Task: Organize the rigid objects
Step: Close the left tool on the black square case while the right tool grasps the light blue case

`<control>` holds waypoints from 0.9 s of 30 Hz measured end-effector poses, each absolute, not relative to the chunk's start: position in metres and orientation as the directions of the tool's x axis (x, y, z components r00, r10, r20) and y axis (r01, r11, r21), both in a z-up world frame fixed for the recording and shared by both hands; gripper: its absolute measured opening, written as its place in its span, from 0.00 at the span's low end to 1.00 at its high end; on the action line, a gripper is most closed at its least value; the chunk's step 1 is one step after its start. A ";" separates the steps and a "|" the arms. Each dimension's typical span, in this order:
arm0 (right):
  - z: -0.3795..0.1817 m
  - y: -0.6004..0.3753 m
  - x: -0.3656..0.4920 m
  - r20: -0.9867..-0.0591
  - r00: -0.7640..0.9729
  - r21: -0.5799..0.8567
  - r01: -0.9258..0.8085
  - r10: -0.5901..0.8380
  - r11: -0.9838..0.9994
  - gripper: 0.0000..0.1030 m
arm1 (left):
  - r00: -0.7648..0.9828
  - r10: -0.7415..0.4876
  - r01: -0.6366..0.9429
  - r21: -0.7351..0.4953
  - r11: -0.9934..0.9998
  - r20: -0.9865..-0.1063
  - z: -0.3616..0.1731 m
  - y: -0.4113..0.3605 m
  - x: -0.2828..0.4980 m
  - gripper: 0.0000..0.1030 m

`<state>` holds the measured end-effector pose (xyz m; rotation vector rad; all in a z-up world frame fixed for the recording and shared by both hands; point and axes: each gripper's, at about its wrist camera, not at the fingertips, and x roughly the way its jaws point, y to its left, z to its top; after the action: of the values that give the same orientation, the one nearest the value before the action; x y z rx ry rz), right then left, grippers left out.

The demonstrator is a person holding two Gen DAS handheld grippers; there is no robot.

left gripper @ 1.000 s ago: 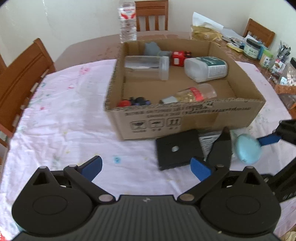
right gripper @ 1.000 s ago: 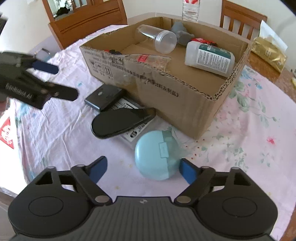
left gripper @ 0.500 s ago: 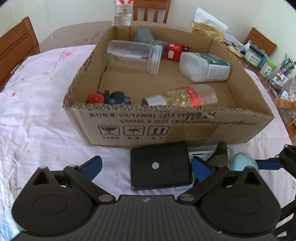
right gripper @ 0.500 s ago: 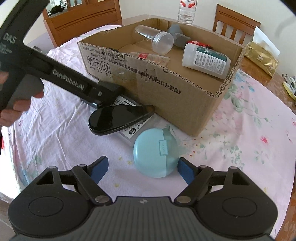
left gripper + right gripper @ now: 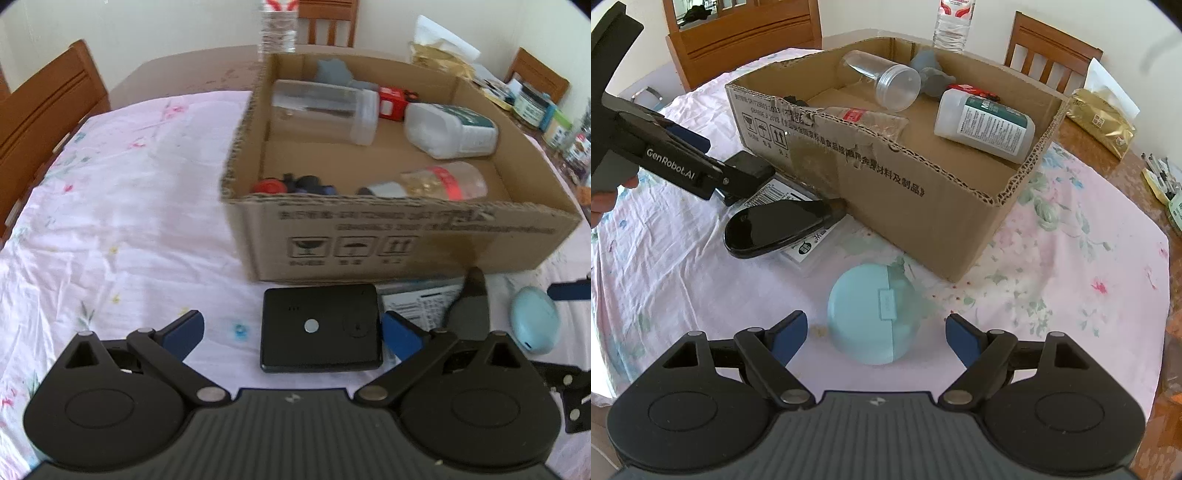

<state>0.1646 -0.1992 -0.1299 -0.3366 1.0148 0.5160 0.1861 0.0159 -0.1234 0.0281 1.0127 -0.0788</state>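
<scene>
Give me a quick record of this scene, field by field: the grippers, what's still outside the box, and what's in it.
left gripper: open, black square device between its fingers
right gripper: open, round light-blue case between its fingers
also outside: black oval case lying on a labelled clear packet
cardboard box: holds clear jar, white bottle, red-labelled bottle, small toys
surface: floral tablecloth

black flat box: flat on tablecloth, just before carton's front wall | pale-blue round case: closed, near carton's corner
</scene>
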 end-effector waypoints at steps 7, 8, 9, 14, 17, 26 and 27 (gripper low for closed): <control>-0.130 -0.193 0.165 -0.870 0.434 -0.057 -0.561 0.234 0.826 0.83 | 0.517 -0.055 0.078 -0.017 0.997 -0.854 -0.125 0.030 0.180 0.99; -0.130 -0.194 0.166 -0.870 0.435 -0.059 -0.559 0.232 0.827 0.83 | 0.519 -0.052 0.081 -0.011 0.997 -0.853 -0.124 0.032 0.179 1.00; -0.130 -0.195 0.167 -0.870 0.437 -0.062 -0.555 0.227 0.829 0.83 | 0.521 -0.044 0.081 -0.001 0.997 -0.852 -0.124 0.032 0.180 1.00; -0.130 -0.196 0.170 -0.871 0.436 -0.059 -0.552 0.227 0.832 0.83 | 0.516 -0.065 0.144 0.012 0.989 -0.854 -0.123 0.026 0.184 0.99; -0.130 -0.194 0.172 -0.870 0.440 -0.066 -0.550 0.222 0.832 0.83 | 0.501 -0.056 0.178 0.040 0.983 -0.864 -0.127 0.016 0.190 0.99; -0.130 -0.189 0.170 -0.865 0.452 -0.083 -0.554 0.216 0.828 0.82 | 0.520 -0.105 0.205 0.005 0.979 -0.848 -0.127 0.009 0.196 0.75; -0.129 -0.189 0.170 -0.865 0.452 -0.083 -0.555 0.217 0.828 0.81 | 0.518 -0.109 0.213 0.005 0.977 -0.848 -0.126 0.007 0.196 0.70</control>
<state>0.1699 -0.1890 -0.1294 -0.3820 0.9952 0.4909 0.1960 0.0070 -0.1255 0.1133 1.0080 -0.1938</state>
